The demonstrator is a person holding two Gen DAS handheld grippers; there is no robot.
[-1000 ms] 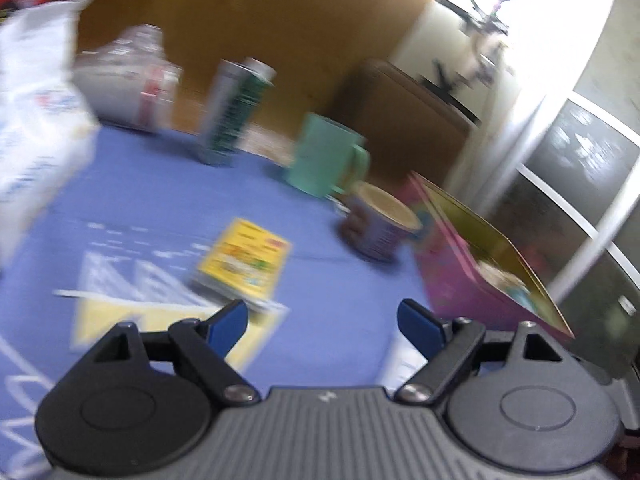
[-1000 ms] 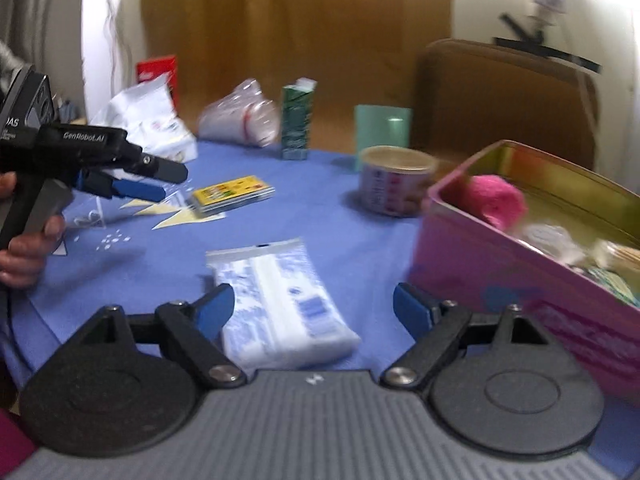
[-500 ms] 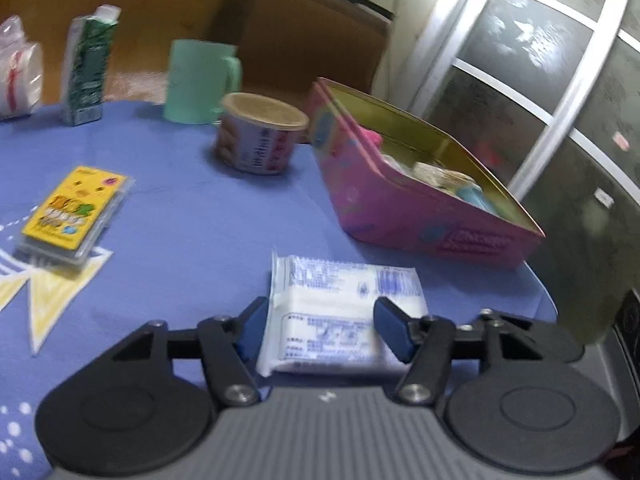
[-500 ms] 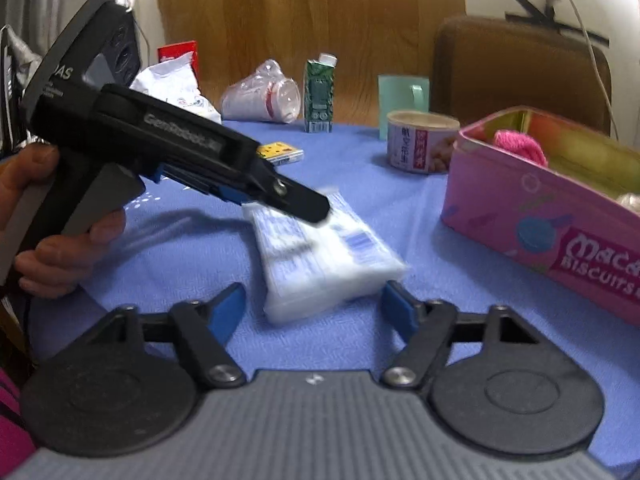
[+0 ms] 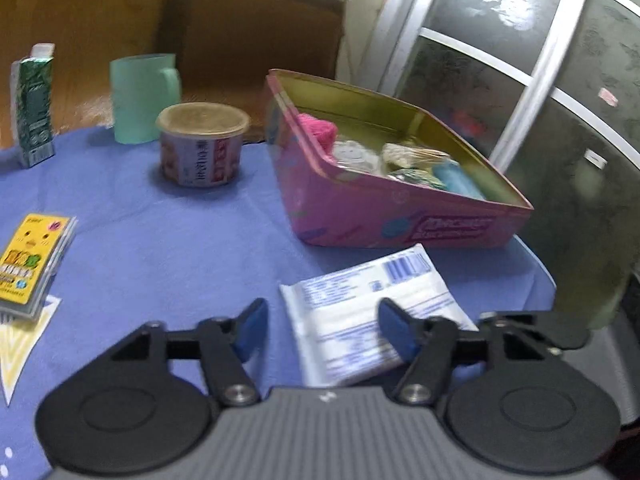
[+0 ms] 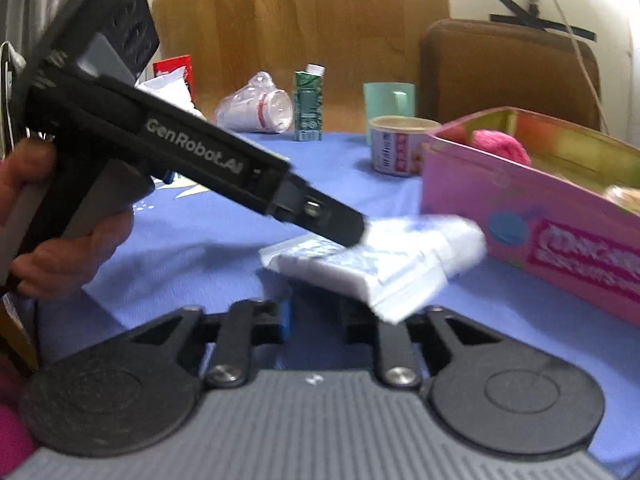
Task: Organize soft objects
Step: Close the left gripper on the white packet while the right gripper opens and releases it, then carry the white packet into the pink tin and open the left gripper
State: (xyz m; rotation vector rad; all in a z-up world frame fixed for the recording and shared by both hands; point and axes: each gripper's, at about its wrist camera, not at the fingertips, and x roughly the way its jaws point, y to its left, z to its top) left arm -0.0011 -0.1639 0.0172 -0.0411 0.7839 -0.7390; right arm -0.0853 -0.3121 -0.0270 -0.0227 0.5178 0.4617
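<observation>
A white and blue tissue pack lies askew on the blue cloth, just in front of the pink biscuit tin. My left gripper straddles its near end with the jaws opening. The right finger lies over the pack and the left finger stands clear of it. In the right wrist view the tissue pack looks tilted, and the left gripper touches its top. My right gripper is closing just under the pack's near edge. Cloth shows between its fingers, whose tips are hidden. A pink soft thing lies in the tin.
A noodle cup, a green mug and a green carton stand behind. A yellow packet lies at the left. Stacked plastic cups lie on their side. A hand holds the left gripper. A brown chair stands beyond the table.
The left gripper swung over to the pack, closed around it, and now stands wider. The pack has turned toward the tin. The right gripper's jaws have narrowed and come up under the pack.
</observation>
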